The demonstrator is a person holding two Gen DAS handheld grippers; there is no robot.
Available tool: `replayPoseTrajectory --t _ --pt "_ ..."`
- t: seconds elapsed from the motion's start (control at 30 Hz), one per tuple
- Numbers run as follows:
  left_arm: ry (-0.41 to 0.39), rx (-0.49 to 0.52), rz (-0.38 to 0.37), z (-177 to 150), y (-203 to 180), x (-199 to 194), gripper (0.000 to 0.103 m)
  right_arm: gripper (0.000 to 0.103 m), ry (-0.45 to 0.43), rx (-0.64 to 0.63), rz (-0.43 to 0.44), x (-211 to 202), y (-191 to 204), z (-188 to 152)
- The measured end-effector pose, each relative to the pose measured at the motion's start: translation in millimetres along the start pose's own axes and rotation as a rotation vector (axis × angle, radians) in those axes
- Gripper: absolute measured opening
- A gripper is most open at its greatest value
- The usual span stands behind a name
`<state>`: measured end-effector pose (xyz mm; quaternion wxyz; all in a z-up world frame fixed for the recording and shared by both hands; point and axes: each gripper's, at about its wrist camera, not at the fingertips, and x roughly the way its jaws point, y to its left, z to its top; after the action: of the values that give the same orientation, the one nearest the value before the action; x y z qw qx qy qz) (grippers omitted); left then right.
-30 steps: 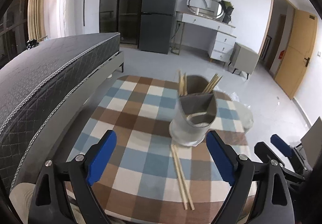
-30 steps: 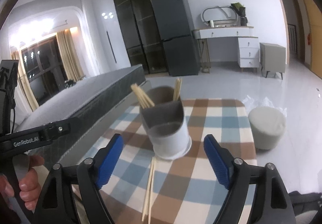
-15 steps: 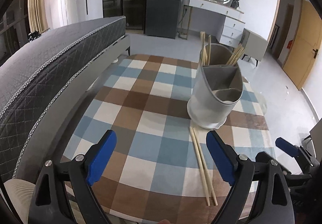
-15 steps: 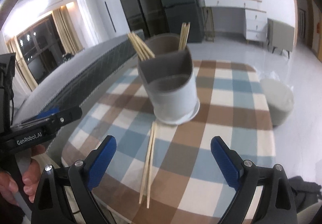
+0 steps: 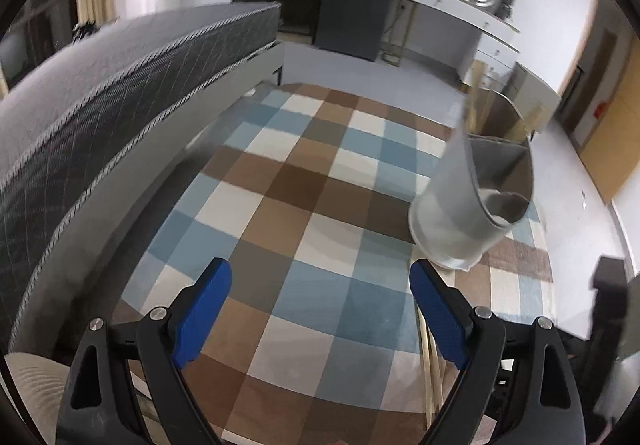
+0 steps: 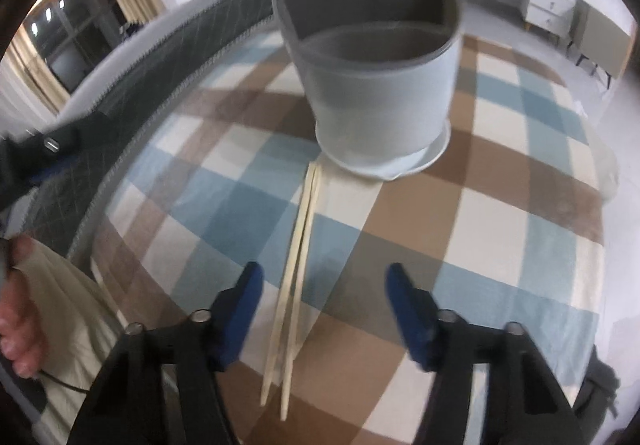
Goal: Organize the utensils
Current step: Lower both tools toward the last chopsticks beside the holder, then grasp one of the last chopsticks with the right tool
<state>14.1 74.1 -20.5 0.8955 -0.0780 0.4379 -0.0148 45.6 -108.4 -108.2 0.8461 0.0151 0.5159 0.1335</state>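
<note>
Right gripper (image 6: 324, 305) hangs over the loose chopsticks (image 6: 294, 285), jaws just narrowing but apart, sticks between them untouched; left gripper (image 5: 320, 313) is wide apart over bare checked tablecloth (image 5: 280, 205). Chopsticks lie flat, far ends touching the base of the grey holder (image 6: 376, 85), which has more sticks in its back compartment. Round table edge is near both grippers, a dark mattress (image 5: 100, 85) alongside, open floor beyond.

Matt grey holder (image 6: 376, 85); pale wooden chopsticks (image 6: 298, 265); checked cloth tablecloth (image 5: 320, 205).
</note>
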Motion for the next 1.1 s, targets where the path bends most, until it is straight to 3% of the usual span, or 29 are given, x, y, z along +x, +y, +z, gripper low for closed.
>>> replayPoseTrajectory --t 0.03,0.1,0.23,0.43,0.9,1.1 --pt "0.013 -0.019 0.007 1 5 2 0.087 0.046 0.013 -0.009 -0.002 5 1 2" --pt "0.033 -0.048 0.002 2 10 6 0.087 0.042 0.04 -0.037 -0.013 14 5 7" --pt "0.06 -0.098 -0.009 4 17 9 0.087 0.022 0.104 -0.084 -0.045 32 11 14" --pt "0.066 -0.125 -0.026 7 20 7 0.087 0.011 0.146 -0.12 -0.054 42 17 19" --pt "0.097 -0.177 -0.064 10 30 10 0.087 0.014 0.193 -0.179 -0.101 54 38 28" --pt "0.119 -0.216 -0.062 10 39 13 0.087 0.004 0.201 -0.238 -0.103 50 48 13"
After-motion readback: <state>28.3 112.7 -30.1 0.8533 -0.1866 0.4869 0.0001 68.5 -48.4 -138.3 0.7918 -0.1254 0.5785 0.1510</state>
